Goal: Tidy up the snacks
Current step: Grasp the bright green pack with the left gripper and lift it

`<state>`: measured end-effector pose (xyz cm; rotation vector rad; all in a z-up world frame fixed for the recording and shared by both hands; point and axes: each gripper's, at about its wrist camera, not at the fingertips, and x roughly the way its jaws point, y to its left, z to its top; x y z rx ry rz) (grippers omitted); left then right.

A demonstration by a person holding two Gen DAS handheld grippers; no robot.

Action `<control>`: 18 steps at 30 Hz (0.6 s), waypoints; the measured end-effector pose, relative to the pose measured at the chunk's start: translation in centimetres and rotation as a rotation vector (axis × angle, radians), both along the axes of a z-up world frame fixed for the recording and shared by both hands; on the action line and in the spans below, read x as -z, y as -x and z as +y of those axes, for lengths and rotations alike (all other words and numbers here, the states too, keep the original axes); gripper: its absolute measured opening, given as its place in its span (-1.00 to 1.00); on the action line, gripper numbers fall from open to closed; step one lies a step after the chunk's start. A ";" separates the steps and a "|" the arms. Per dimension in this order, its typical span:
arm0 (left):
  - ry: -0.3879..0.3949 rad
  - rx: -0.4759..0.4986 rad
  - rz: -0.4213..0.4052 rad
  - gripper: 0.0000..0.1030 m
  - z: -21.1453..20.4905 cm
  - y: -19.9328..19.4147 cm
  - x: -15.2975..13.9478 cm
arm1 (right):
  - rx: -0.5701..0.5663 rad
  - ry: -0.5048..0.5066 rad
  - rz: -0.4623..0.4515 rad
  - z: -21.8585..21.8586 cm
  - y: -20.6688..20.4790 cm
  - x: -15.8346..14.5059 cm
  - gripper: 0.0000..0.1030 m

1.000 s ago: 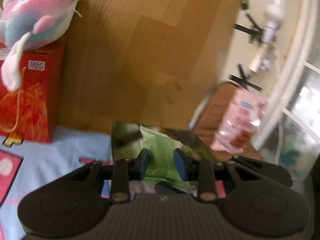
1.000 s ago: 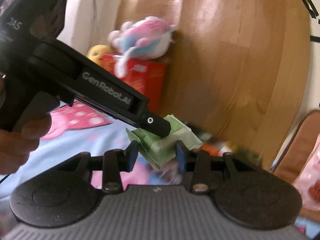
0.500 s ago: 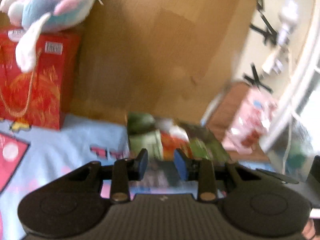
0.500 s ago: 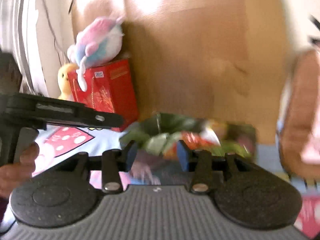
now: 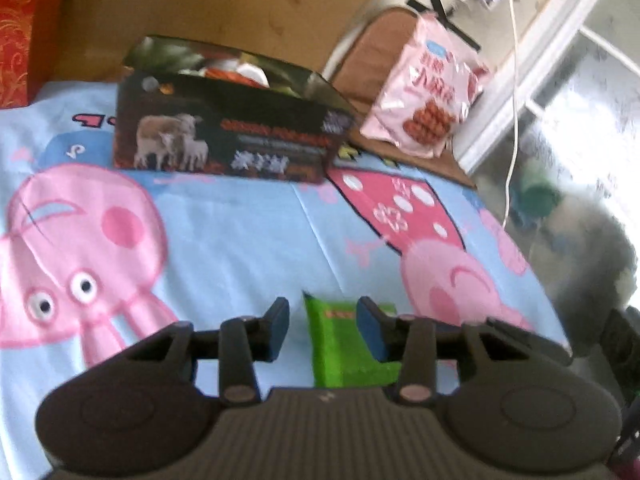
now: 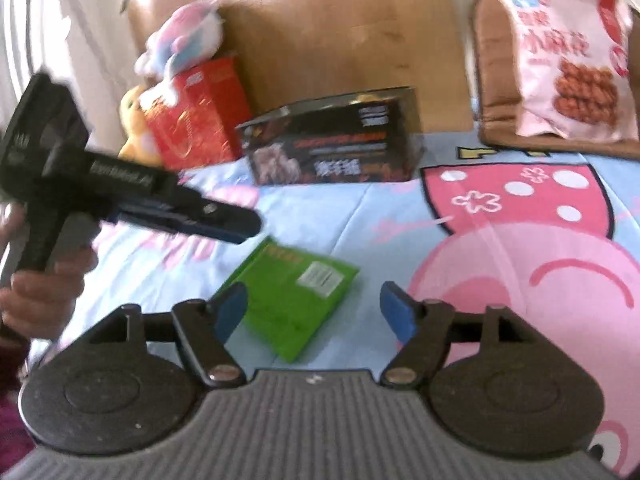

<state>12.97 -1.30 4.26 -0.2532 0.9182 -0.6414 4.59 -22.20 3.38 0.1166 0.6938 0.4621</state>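
Observation:
A green snack packet (image 6: 294,302) lies flat on the cartoon-pig bedsheet (image 6: 500,264); it also shows in the left wrist view (image 5: 344,348). A dark open box with sheep pictures (image 5: 224,136) holds several snack packets and stands at the back near the wooden board; it also shows in the right wrist view (image 6: 332,148). My left gripper (image 5: 323,330) is open just above the green packet, not touching it. My right gripper (image 6: 314,312) is open wide, hovering over the same packet. The left gripper shows from the side in the right wrist view (image 6: 224,224).
A red gift bag (image 6: 196,116) with a pastel plush toy (image 6: 180,40) and a yellow plush (image 6: 134,128) stands back left. A pink snack bag (image 5: 428,92) leans on a brown cushion (image 5: 384,52) at back right. A white cable (image 5: 514,92) hangs at the right.
Both grippers pulled back from the box and tilted down toward the bed. The green packet held a second ago is no longer gripped. The right gripper's jaws have opened wider.

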 end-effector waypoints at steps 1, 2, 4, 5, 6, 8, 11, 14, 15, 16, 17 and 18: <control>-0.009 0.004 0.006 -0.26 -0.4 0.2 0.2 | -0.014 0.014 -0.004 0.3 0.1 0.1 0.46; -0.019 0.008 0.019 -0.26 -0.7 0.5 0.5 | -0.029 0.032 -0.011 0.7 0.2 0.1 0.46; -0.032 0.007 0.008 -0.25 -0.9 1.3 0.9 | -0.055 0.091 -0.024 1.6 0.7 0.4 0.46; -0.043 0.013 -0.003 -0.26 -1.0 1.7 0.9 | -0.066 0.123 -0.029 2.1 0.9 0.6 0.47; -0.045 0.021 -0.004 -0.30 -1.1 2.0 0.9 | -0.078 0.145 -0.040 2.4 1.2 0.7 0.47; -0.047 0.031 0.001 -0.32 -1.3 2.3 0.8 | -0.096 0.170 -0.050 2.8 1.4 0.8 0.45; -0.058 0.035 -0.018 -0.40 -1.4 2.5 0.4 | -0.059 0.180 -0.059 2.6 1.2 0.8 0.10; -0.051 0.025 -0.056 -0.44 -1.3 2.1 -1.0 | -0.042 0.132 -0.060 2.3 0.8 0.4 0.00; -0.050 0.022 -0.076 -0.44 -1.1 1.8 -1.7 | -0.038 0.141 -0.084 2.6 0.7 0.1 0.00; -0.047 0.017 -0.094 -0.44 -1.0 1.4 -2.3 | -0.035 0.148 -0.111 2.8 0.5 -0.3 0.00; -0.043 0.008 -0.113 -0.44 -0.8 0.9 -3.0 | -0.032 0.153 -0.142 2.9 0.1 -0.9 0.00; -0.036 -0.001 -0.133 -0.43 -0.7 0.3 -3.8 | -0.029 0.153 -0.167 3.1 -0.4 -1.4 0.00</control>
